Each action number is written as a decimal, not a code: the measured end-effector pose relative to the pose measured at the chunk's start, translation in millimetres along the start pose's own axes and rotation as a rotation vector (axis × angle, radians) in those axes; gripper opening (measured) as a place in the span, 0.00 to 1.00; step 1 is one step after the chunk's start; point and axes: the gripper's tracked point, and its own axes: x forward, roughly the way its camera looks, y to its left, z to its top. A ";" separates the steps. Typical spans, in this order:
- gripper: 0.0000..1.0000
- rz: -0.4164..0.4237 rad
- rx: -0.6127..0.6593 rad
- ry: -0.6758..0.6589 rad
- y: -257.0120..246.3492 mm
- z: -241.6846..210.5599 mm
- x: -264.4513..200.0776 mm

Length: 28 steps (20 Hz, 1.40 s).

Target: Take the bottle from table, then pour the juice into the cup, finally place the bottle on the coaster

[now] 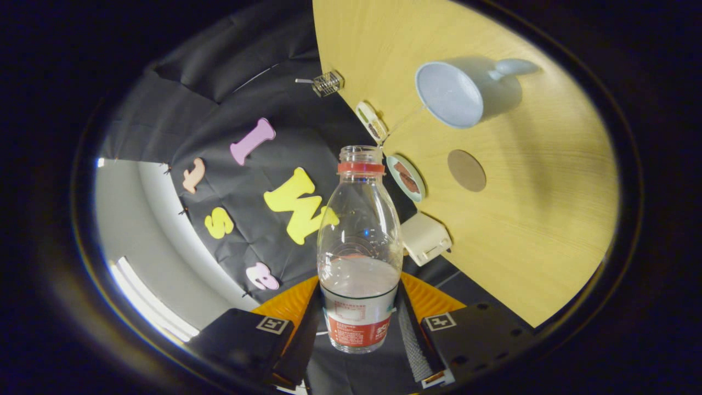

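Observation:
My gripper (359, 323) is shut on a clear plastic bottle (359, 241), both fingers pressing its labelled lower body. The bottle has a red neck ring, no cap, and a small amount of pale liquid near the label. The whole view is rolled sideways, so the wooden table (537, 230) stands tilted beyond the bottle. A light blue cup (449, 94) with a handle sits on the table, its open mouth facing me, beyond and to the side of the bottle's neck. A round brown coaster (466, 170) lies on the table between the cup and the bottle.
Along the table's edge sit a white box (425, 237), a small round dish (406, 178), a small flat pack (372, 122) and a wire mesh holder (328, 83). The black cloth wall hangs behind the bottle.

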 end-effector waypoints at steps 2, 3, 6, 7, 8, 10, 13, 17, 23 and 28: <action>0.75 0.010 0.011 0.010 6.8 -4.5 -0.8; 0.75 0.015 0.015 0.014 9.9 -6.5 0.0; 0.75 0.017 0.027 0.019 14.0 -9.8 -0.2; 0.75 0.013 0.036 0.021 13.3 -10.8 0.1; 0.75 0.009 0.045 0.024 12.9 -12.2 -0.6; 0.75 0.011 0.061 0.026 16.3 -13.5 -1.7; 0.75 0.019 0.036 0.025 20.6 -11.6 -3.4; 0.75 0.021 0.055 -0.011 19.4 4.7 -8.9; 0.75 -0.013 0.072 -0.019 0.2 14.7 -7.7; 0.75 -0.010 0.068 -0.029 -3.1 15.9 -8.1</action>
